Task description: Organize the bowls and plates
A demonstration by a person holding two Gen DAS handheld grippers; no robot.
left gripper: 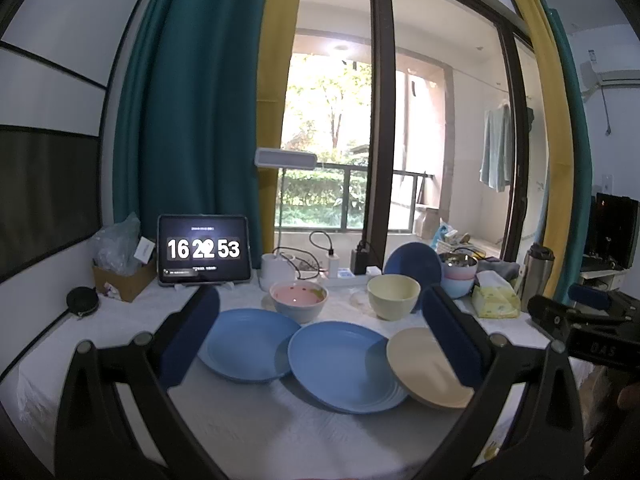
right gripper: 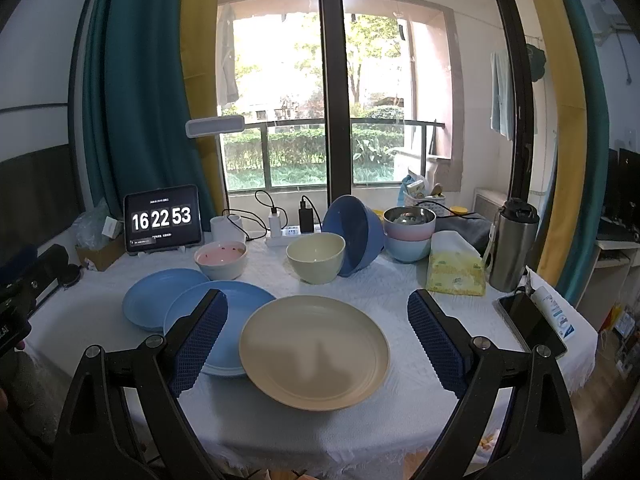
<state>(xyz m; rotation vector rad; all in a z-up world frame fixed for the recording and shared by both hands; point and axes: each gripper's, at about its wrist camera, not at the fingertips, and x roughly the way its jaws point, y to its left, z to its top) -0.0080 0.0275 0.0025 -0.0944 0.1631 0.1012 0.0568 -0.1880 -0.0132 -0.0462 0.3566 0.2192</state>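
I see a table (right gripper: 320, 432) under a white textured cloth, set before a glass balcony door with teal and yellow curtains. My landmark is the beige plate (right gripper: 314, 352): it overlaps the nearer blue plate (right gripper: 224, 320) to its left, with a second blue plate (right gripper: 156, 300) beyond that. Behind it stand a cream bowl (right gripper: 316, 256), a tilted dark blue bowl (right gripper: 354, 236) and a pink-lined bowl (right gripper: 221, 258). A tablet (right gripper: 162, 218) sits far back left. My left gripper (left gripper: 320, 340) and right gripper (right gripper: 318, 340) both hover spread wide, holding nothing.
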